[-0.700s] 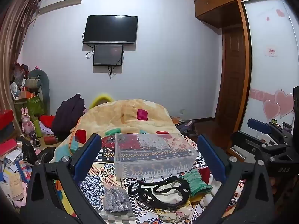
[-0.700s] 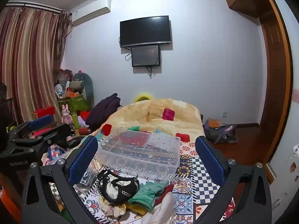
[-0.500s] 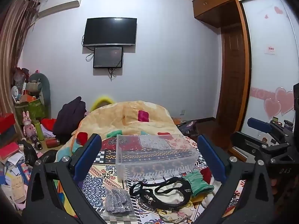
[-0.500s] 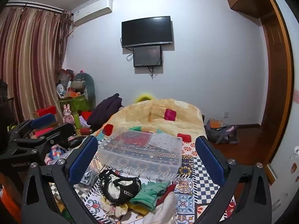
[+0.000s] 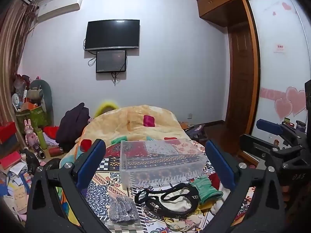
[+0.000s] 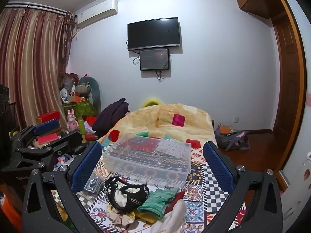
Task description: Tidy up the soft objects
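Observation:
A clear plastic box [image 5: 161, 163] stands empty on the patterned bed cover, also in the right wrist view [image 6: 149, 159]. In front of it lies a pile of soft items: a black-and-white garment [image 5: 171, 202] [image 6: 126, 194], a green knit piece [image 5: 204, 188] [image 6: 157, 202], a grey item in a clear bag [image 5: 122, 209] [image 6: 93, 182] and white cloth [image 6: 173, 217]. My left gripper [image 5: 155, 167] is open and empty above the pile. My right gripper [image 6: 151, 165] is open and empty to its right.
A yellow blanket [image 5: 136, 122] is heaped behind the box. A dark jacket [image 5: 73, 124] and cluttered boxes and toys [image 5: 29, 128] fill the left side. A bag [image 6: 231, 137] lies on the wooden floor at the right. A TV [image 5: 112, 35] hangs on the far wall.
Both views have tilted slightly upward and shifted a little; the grippers stay open and the objects on the bed have not moved.

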